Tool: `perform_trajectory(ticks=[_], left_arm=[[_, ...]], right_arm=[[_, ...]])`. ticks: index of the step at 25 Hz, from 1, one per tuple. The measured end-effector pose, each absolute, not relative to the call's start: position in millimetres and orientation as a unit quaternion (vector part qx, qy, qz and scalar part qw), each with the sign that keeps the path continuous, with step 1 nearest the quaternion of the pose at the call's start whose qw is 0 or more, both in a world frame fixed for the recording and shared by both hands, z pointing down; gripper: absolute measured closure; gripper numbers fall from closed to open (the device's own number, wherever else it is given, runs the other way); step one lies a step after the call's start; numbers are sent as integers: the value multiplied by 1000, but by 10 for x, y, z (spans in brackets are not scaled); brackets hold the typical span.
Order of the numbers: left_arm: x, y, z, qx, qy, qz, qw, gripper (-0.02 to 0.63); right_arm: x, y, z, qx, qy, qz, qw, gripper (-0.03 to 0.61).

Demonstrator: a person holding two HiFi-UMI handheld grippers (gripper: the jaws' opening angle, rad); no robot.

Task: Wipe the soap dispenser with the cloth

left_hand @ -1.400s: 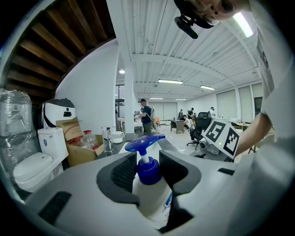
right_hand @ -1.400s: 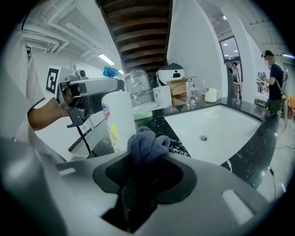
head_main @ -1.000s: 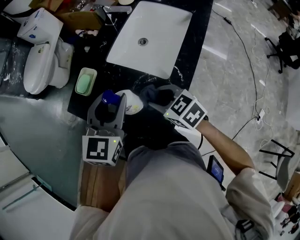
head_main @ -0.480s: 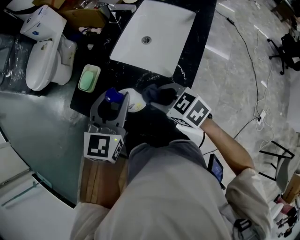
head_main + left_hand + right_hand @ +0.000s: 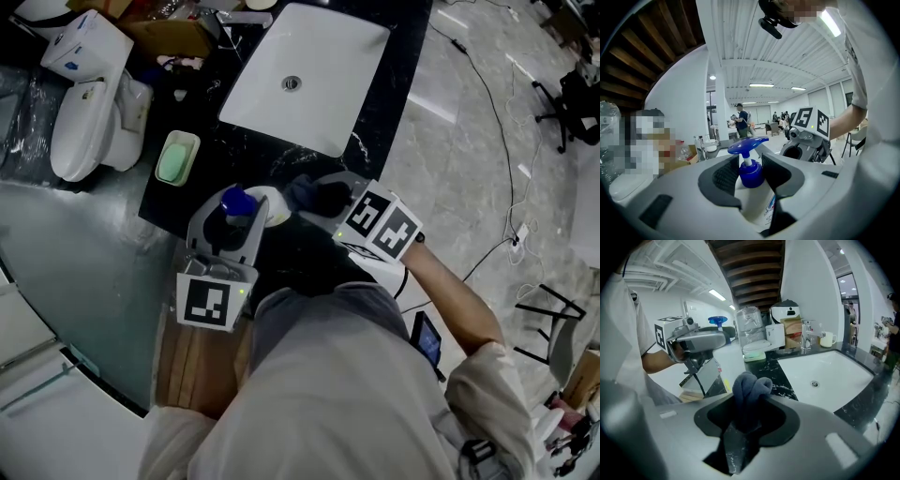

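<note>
A: Start at the left gripper [image 5: 750, 171]. What sits between its jaws?

B: The soap dispenser [image 5: 757, 204]. Its white body fills the gap, and both dark pads press against its sides, so the jaws stand wide but are clamped on it. The blue pump head [image 5: 747, 144] rises just past the jaw tips, at the centre of the left gripper view.

A: And the right gripper [image 5: 750, 411]?

B: Its jaws are drawn close together on the cloth [image 5: 750, 387]. The cloth is dark blue-grey, and a rounded bunch of it sticks out beyond the tips in the middle of the right gripper view.

A: How do the cloth and the dispenser lie to each other?

B: In the head view the cloth is just right of the dispenser's white body, near the middle of the frame. I cannot tell whether they touch.

A: What lies around them?

B: Both grippers are over the near edge of a black counter [image 5: 394, 75]. A white basin [image 5: 319, 84] is set into it at the upper centre. A green soap dish [image 5: 175, 159] lies to the left of the dispenser, well apart from it.
</note>
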State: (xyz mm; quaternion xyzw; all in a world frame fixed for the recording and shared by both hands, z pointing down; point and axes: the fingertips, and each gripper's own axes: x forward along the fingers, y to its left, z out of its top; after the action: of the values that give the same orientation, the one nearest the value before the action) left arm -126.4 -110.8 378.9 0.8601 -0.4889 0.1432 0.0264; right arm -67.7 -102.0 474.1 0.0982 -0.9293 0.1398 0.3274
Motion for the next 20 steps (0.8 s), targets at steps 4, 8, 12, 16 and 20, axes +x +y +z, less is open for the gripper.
perform_trajectory(ticks=[4, 8, 12, 16, 20], left_arm=[[-1245, -1075, 3783, 865, -481, 145, 21, 461], [-1241, -1051, 3782, 868, -474, 144, 16, 462], [-1236, -1035, 3782, 870, -472, 142, 17, 462], [-1227, -1016, 3781, 873, -466, 141, 18, 462], [-1228, -989, 3785, 879, -456, 140, 19, 462]], right_arm=[[-677, -1008, 4689, 98, -931, 138, 324, 437], [-688, -1005, 4646, 96, -932, 139, 320, 437], [-687, -1020, 4612, 95, -934, 140, 314, 438], [-690, -1030, 4538, 93, -937, 139, 305, 439], [-700, -1033, 4472, 90, -940, 137, 298, 438]])
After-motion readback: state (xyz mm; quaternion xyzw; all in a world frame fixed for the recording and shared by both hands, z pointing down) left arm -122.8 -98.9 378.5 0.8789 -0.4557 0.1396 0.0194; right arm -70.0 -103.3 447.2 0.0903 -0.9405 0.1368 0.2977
